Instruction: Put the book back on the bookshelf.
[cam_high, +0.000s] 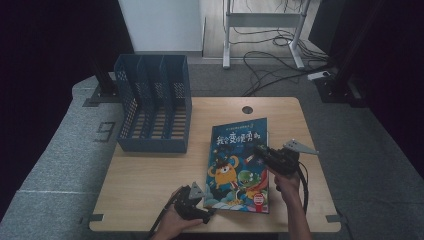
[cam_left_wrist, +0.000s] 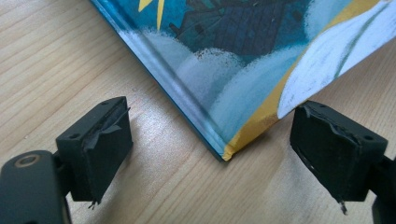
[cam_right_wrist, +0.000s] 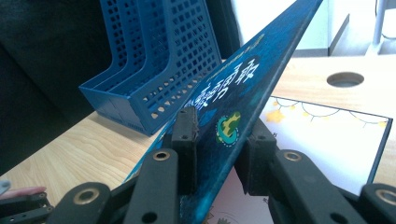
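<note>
A picture book (cam_high: 237, 165) with a dark blue cover and cartoon monsters lies on the wooden table (cam_high: 150, 175), right of centre. My right gripper (cam_high: 261, 150) is at its right edge, shut on the front cover (cam_right_wrist: 233, 107). The cover is lifted at a slant, and a white inner page (cam_right_wrist: 327, 135) shows beneath it. My left gripper (cam_high: 207, 210) rests low by the book's near left corner (cam_left_wrist: 224, 149). Its jaws stand open on either side of that corner, and the pads (cam_left_wrist: 100, 140) are clear of it.
A blue mesh file rack (cam_high: 152, 107) with several slots stands at the table's back left, and it rises behind the lifted cover (cam_right_wrist: 154, 70). A round cable hole (cam_high: 247, 109) sits at the back centre. Bare wood lies between the rack and my left hand.
</note>
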